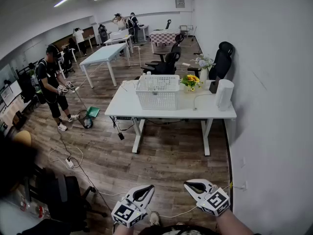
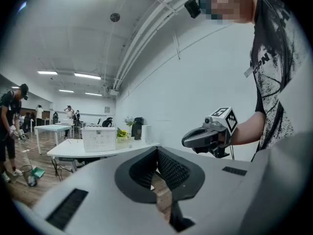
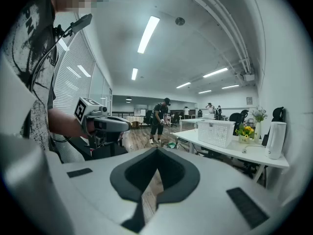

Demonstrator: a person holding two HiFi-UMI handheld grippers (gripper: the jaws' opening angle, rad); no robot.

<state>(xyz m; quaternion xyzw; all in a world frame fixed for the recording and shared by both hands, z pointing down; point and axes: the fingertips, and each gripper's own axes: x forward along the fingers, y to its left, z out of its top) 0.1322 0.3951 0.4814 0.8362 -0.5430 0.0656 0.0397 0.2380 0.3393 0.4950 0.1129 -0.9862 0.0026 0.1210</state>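
Observation:
Both grippers hang low in front of the person's body, over the wooden floor, well short of the white table point(image 1: 128, 107). In the head view the left gripper point(image 1: 148, 188) and the right gripper point(image 1: 189, 184) point toward each other. The left gripper point(image 2: 157, 150) has its jaws closed tip to tip with nothing between them. The right gripper point(image 3: 156, 150) is likewise shut and empty. Each gripper's camera catches the other: the right gripper point(image 2: 191, 140) with its marker cube, and the left gripper point(image 3: 123, 126). A white basket point(image 1: 157, 93) stands on the table.
Yellow flowers point(image 1: 190, 81), a vase and a white cylinder point(image 1: 224, 94) also stand on the table beside the right wall. Black office chairs point(image 1: 166, 62) sit behind it. A person point(image 1: 51, 82) sweeps at the left. Cables point(image 1: 73, 163) lie on the floor; a dark chair point(image 1: 63, 195) is at the lower left.

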